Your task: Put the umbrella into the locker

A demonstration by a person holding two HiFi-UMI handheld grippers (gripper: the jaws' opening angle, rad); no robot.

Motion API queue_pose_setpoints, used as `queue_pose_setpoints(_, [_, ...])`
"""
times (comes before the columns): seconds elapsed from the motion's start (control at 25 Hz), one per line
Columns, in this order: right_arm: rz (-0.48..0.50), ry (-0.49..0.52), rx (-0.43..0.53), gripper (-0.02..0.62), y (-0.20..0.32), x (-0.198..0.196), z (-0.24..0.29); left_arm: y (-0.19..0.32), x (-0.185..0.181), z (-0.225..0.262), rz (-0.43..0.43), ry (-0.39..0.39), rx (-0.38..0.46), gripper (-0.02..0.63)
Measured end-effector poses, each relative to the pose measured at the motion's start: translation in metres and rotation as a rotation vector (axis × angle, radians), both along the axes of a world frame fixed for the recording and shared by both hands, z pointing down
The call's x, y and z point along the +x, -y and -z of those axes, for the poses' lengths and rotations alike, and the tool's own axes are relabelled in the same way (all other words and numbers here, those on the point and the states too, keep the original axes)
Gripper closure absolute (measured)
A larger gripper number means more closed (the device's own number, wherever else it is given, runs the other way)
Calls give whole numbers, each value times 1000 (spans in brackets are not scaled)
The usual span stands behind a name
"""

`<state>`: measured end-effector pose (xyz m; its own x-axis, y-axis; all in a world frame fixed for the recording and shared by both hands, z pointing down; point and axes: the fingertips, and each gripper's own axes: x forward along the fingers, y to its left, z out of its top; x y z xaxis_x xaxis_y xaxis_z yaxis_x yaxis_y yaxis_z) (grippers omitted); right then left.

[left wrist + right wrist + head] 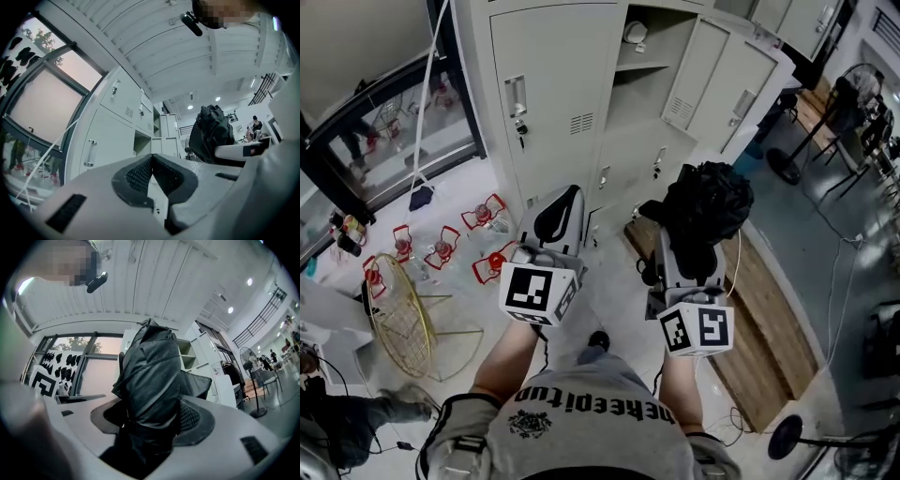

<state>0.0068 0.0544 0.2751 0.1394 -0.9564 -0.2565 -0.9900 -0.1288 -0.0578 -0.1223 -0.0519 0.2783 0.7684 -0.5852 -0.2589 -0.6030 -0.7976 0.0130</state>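
A black folded umbrella (705,204) is clamped in my right gripper (686,246), bunched fabric rising above the jaws. In the right gripper view the umbrella (151,376) fills the space between the two pads. My left gripper (569,199) is beside it on the left, shut with nothing between its pads (140,174). It also sees the umbrella (212,132) off to its right. Ahead stands a bank of grey lockers (553,84). One upper compartment (639,58) is open, its door (696,75) swung to the right, a shelf and a small white object inside.
Red wire frames (445,244) and a gold wire cage (398,314) lie on the floor at left. A wooden platform (773,323) runs along the right. A standing fan (855,89) is at far right, and a person's leg (356,417) at lower left.
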Motion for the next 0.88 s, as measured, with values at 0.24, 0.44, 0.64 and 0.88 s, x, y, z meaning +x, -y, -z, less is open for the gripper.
queue_pose_setpoints(0.24, [28, -5, 3, 313, 27, 41, 4, 24, 40, 4, 24, -10, 2, 601])
queue_pose_setpoints(0.44, [53, -15, 9, 313, 46, 72, 7, 40, 70, 7, 44, -17, 6, 601])
queue_pose_setpoints(0.64, [78, -21, 7, 313, 59, 96, 2, 50, 97, 6, 58, -20, 14, 601])
queue_pose_setpoints(0.88, [94, -7, 12, 313, 68, 117, -2, 54, 116, 1, 73, -7, 17, 601])
